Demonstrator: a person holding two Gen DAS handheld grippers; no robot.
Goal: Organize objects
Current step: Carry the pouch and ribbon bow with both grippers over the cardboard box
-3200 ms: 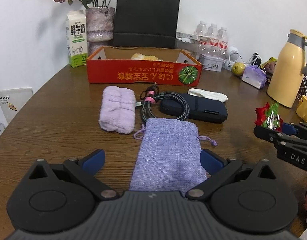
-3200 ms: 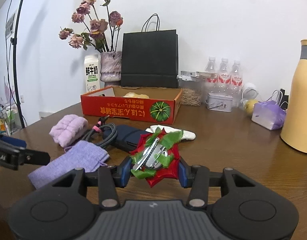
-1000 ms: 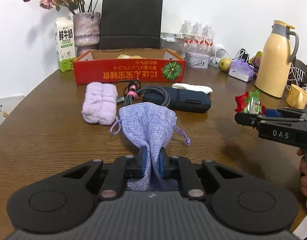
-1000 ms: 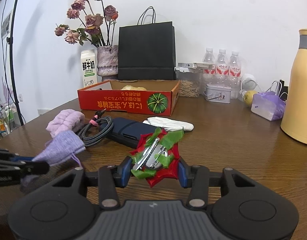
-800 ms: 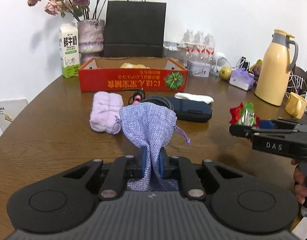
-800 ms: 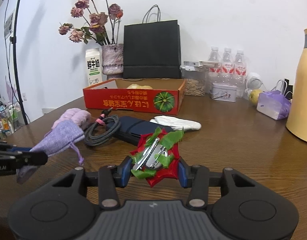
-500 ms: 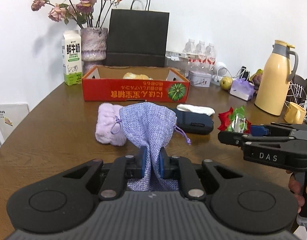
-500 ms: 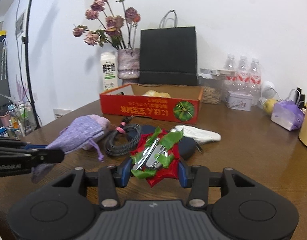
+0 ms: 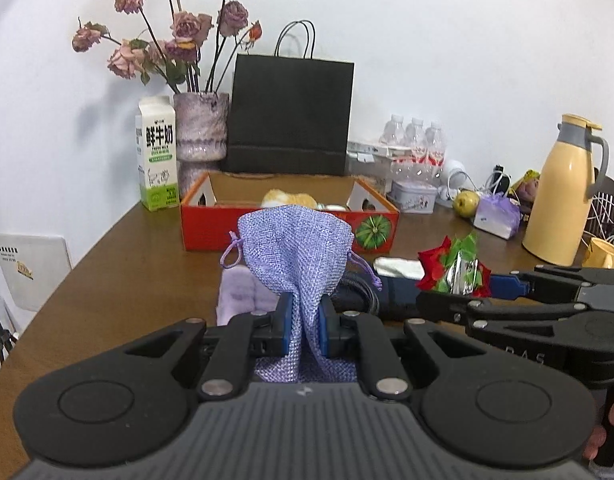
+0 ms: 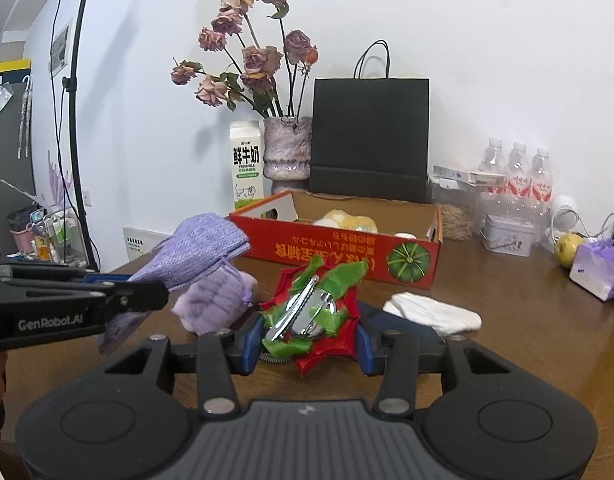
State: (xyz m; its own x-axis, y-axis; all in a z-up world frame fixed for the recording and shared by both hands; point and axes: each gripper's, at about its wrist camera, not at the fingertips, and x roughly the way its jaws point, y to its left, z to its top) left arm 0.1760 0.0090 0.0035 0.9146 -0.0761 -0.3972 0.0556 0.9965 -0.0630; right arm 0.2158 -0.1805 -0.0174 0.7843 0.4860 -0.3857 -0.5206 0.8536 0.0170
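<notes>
Left hand-held gripper [image 9: 303, 330] pinches the limp pouch [image 9: 295, 248]; right hand-held gripper [image 10: 309, 338] clamps the bow [image 10: 313, 312], which may snag the pouch's drawstring

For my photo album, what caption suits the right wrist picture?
Right hand-held gripper clamps a red-and-green hair clip above the table; left one lifts a purple pouch.

The lavender pouch [image 9: 294, 248] hides the middle of the red box's [image 9: 205, 228] front wall and most of the fluffy purple towel [image 9: 243, 294] behind it. The dark case [image 9: 395, 294] and coiled cable [image 9: 361, 286] show only in slivers past the pouch and the right gripper [image 9: 463, 280]. At far right, the yellow mug [image 9: 605, 254] is cut by the frame edge. Print on the small tin [image 10: 507, 236] is too small to read.
</notes>
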